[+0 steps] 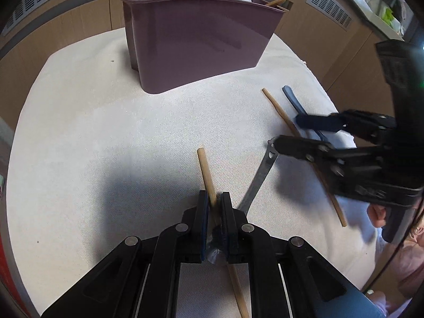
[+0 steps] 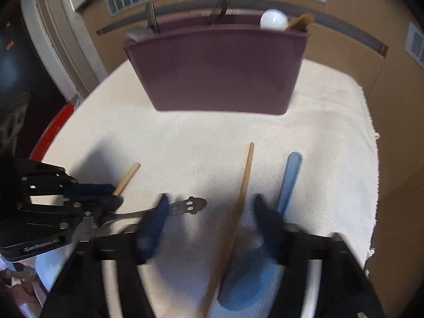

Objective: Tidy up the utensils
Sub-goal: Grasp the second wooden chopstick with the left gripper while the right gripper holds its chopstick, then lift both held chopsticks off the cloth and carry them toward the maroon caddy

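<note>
A cream woven cloth (image 1: 92, 132) covers the table, and at its far side stands a plum-coloured plastic utensil caddy (image 1: 198, 39), already holding a few utensils, among them a white spoon (image 2: 273, 19) and a wooden one (image 2: 300, 21).

Nearer, the left gripper (image 1: 214, 198) has its fingers clamped together on a short wooden stick (image 1: 206, 172), probably a chopstick or a utensil handle, gripped partway along so that its far end sticks out ahead and the rest trails back under the gripper. Beside it, a metal utensil handle (image 1: 261, 175) with cut-out holes at its tip lies flat on the cloth.

The right gripper (image 2: 209, 212) hangs with its fingers wide apart over a longer tapered wooden handle (image 2: 242, 185); a blue plastic spoon (image 2: 287, 180) lies just beside that, to the right, its bowl toward the camera.

The wooden pieces look light, stiff and dry enough to grip without slipping, so a mid-shaft hold like the left one's should carry them steadily. The blue spoon is probably light but smoother; its flat handle offers the surest purchase. The metal handle is thin and lies low on the cloth, so pinching it across its edges may be awkward.
</note>
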{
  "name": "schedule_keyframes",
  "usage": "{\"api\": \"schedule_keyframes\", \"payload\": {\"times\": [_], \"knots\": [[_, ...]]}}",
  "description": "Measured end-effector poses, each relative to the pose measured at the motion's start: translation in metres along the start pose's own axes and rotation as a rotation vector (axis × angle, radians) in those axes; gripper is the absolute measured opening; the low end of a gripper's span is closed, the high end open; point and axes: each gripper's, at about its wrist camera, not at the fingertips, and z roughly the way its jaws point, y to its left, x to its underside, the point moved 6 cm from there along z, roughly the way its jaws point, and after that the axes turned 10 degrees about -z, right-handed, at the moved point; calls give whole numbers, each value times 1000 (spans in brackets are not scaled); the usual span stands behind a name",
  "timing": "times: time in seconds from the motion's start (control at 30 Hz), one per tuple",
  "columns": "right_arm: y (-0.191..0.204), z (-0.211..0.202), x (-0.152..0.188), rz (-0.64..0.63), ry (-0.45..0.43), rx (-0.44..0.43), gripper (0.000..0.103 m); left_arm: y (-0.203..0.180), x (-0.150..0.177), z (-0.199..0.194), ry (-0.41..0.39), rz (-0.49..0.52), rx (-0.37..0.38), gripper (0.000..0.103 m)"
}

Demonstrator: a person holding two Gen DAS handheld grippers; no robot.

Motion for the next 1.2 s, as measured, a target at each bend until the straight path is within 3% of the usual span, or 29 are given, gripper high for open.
{"api": "schedule_keyframes", "payload": {"times": [0.07,0.17,0.23,0.3,0.6,0.73,0.83,0.97,1.1,1.2], "knots": [[-5,6,-1,2,13,62,34,0,0,0,3,2,-2,10],[-9,7,-2,28,6,69,27,0,0,-1,13,6,-2,10],[-10,7,0,32,8,89,12,5,2,-7,23,9,-2,11],[-9,4,3,28,15,101,6,1,-4,1,36,-2,3,11],[0,-36,24,66,-66,38,5,-8,-12,12,105,14,-49,12],[4,-42,32,75,-82,31,5,-15,-12,14,73,27,-105,11],[5,-41,37,72,-80,18,5,-14,-10,12,49,9,-103,8],[3,-42,41,61,-77,17,7,-14,-14,-13,-62,-28,-67,7],[3,-34,39,53,-53,1,10,-9,-23,-60,-263,-75,-32,7],[1,-22,34,61,-25,-7,10,-7,-28,-78,-328,-111,-3,7]]}}
